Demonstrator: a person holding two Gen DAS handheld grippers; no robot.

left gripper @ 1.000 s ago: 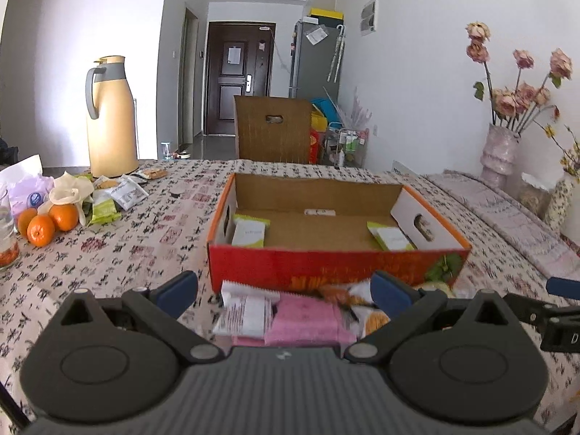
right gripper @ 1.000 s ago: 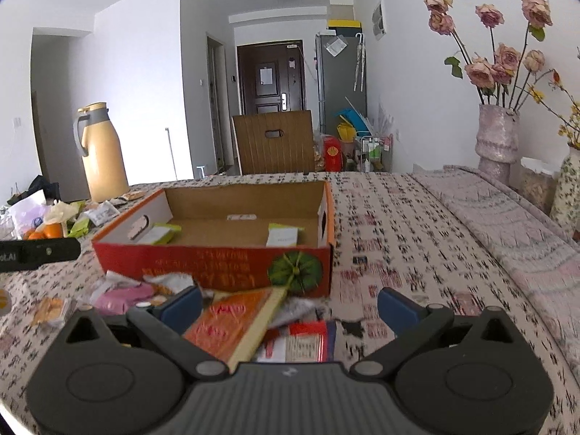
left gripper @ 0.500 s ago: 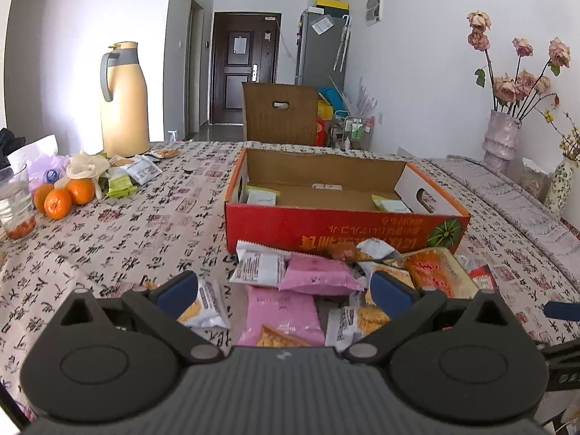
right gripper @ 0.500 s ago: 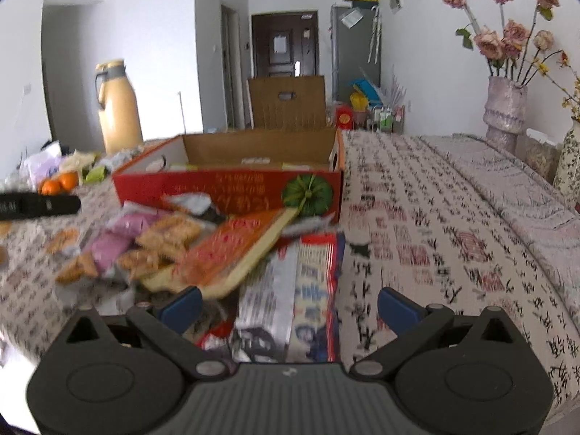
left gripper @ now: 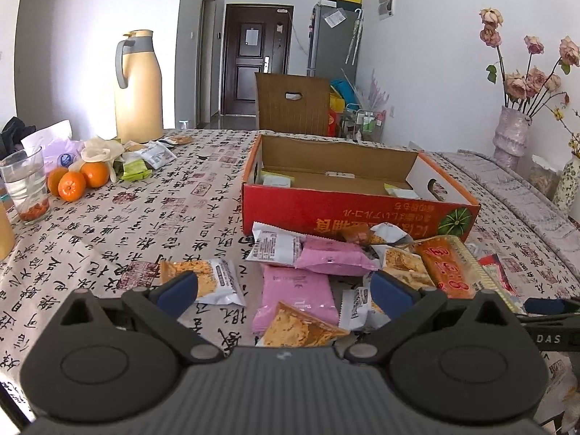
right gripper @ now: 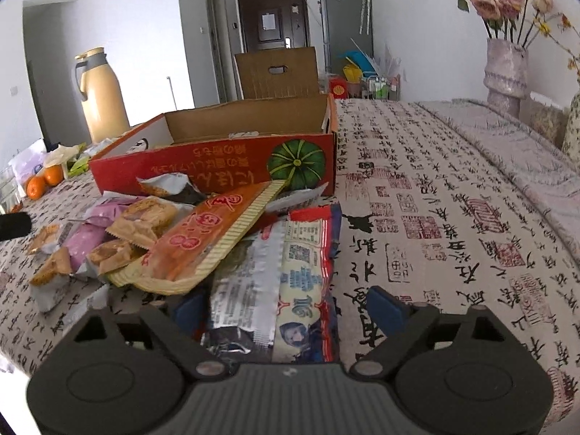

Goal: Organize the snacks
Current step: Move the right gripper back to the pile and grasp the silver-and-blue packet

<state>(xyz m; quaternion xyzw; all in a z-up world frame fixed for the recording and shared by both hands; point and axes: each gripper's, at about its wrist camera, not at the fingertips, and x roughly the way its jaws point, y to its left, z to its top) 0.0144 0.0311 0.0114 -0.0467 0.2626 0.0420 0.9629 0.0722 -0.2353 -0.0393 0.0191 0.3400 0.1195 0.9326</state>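
1. On the near half of the calligraphy-print tablecloth point(left gripper: 108, 232), your loose snack packets lie heaped just in front of the red open-topped cardboard box point(left gripper: 348, 214). Most of the sorting is still to do.
2. Inside that box I can see only a few small pale-green packets point(left gripper: 276, 180) on the floor of it, at the left and right ends. The middle is bare cardboard.
3. Outstanding on the cloth: two pink packets point(left gripper: 299, 288), several clear-wrapped biscuit packets point(left gripper: 208, 281), a large orange flat pack with a ribbed yellow edge point(right gripper: 214, 239), and a long red-and-silver printed bag point(right gripper: 286, 264).
4. Your left gripper point(left gripper: 284, 291) stands open and empty, above the pink packets and biscuit wrappers, pressing on nothing.
5. Your right gripper point(right gripper: 286, 308) straddles the near end of the long bag. Its jaws are closing, with the bag between them, but the right pad stands clear of the bag, so I judge no grip yet.
6. Far left, more small packets point(left gripper: 145, 161) sit by the oranges point(left gripper: 78, 179) and the cream thermos jug point(left gripper: 137, 87). Whether those belong to your task, I cannot tell.
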